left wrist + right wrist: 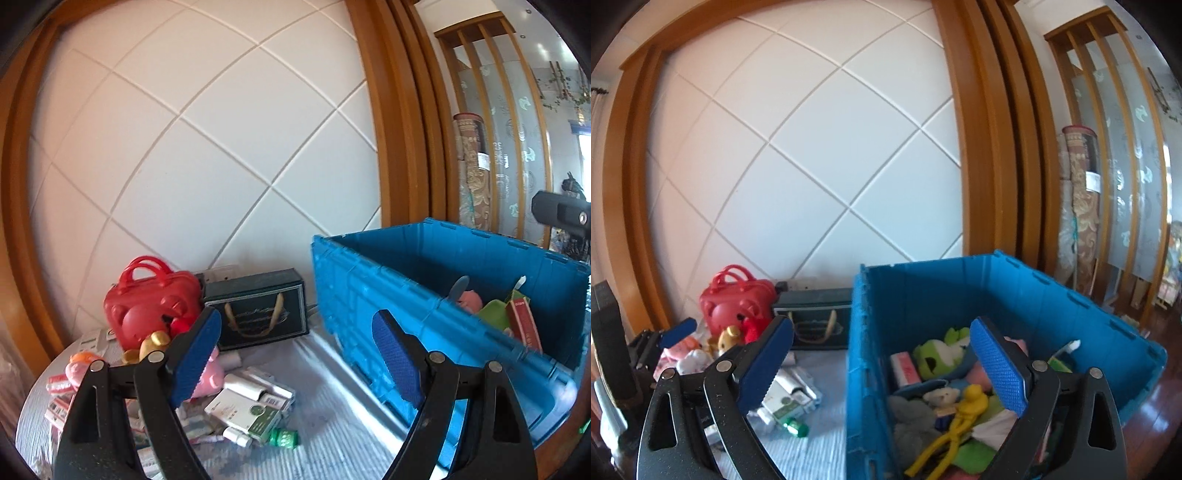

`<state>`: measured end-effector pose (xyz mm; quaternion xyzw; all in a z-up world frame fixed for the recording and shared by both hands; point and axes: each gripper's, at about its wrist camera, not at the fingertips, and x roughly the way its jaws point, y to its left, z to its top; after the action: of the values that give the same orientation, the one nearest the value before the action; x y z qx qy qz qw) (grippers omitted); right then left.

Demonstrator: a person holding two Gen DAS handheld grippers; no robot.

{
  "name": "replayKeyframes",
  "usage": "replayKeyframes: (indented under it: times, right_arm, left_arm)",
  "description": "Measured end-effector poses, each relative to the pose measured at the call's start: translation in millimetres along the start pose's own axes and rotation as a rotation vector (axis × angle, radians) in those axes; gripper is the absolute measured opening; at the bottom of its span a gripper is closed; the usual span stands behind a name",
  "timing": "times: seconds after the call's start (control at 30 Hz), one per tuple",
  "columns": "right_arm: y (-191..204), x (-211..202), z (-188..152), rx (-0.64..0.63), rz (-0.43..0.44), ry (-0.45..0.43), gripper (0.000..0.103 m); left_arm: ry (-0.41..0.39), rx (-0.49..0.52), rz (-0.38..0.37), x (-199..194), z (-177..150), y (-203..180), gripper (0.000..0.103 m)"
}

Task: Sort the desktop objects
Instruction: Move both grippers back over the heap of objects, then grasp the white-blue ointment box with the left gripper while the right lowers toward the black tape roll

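Note:
A blue plastic crate (369, 295) stands on the right of the table and holds several toys; in the right wrist view the crate (871, 369) shows a green plush (938, 354) and a yellow toy (967, 406) inside. A pile of small boxes (255, 402), a green bottle (284, 437) and a pink plush (212, 373) lies at the left. My left gripper (295, 354) is open and empty above the table, between the pile and the crate. My right gripper (882, 365) is open and empty over the crate's left wall.
A red toy handbag (151, 302) and a dark gift box with rope handles (258, 310) stand against the white tiled wall. The table has a light striped cloth (332, 424). A wooden frame and rolled rugs (474, 170) stand to the right.

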<state>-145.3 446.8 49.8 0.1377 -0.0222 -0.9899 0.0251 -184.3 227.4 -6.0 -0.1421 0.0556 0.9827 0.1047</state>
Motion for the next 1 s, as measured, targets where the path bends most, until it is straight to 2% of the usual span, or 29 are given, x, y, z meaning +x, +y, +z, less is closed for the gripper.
replayKeyframes:
  times: [0.13, 0.27, 0.37, 0.5, 0.7, 0.83, 1.0]
  right_arm:
    - [50, 15, -15, -0.043, 0.062, 0.052, 0.101]
    - [98, 34, -39, -0.059, 0.113, 0.123, 0.101]
    - [130, 44, -63, -0.054, 0.144, 0.177, 0.101]
    - [173, 57, -101, -0.068, 0.179, 0.275, 0.101]
    - [214, 67, -130, -0.044, 0.173, 0.346, 0.101]
    - [236, 70, -147, -0.048, 0.183, 0.401, 0.101]
    - [262, 79, -170, -0.093, 0.201, 0.477, 0.101]
  left_arm:
    - [0.071, 0.005, 0.085, -7, -44, 48, 0.084]
    - [0.172, -0.002, 0.129, -11, -86, 101, 0.084]
    - [0.208, 0.02, 0.168, -25, -116, 139, 0.084]
    - [0.279, -0.005, 0.173, -39, -157, 189, 0.084]
    - [0.378, 0.027, 0.139, -57, -212, 228, 0.084]
    - [0.443, 0.02, 0.075, -67, -245, 240, 0.084]
    - [0.486, 0.023, -0.035, -68, -275, 233, 0.084]
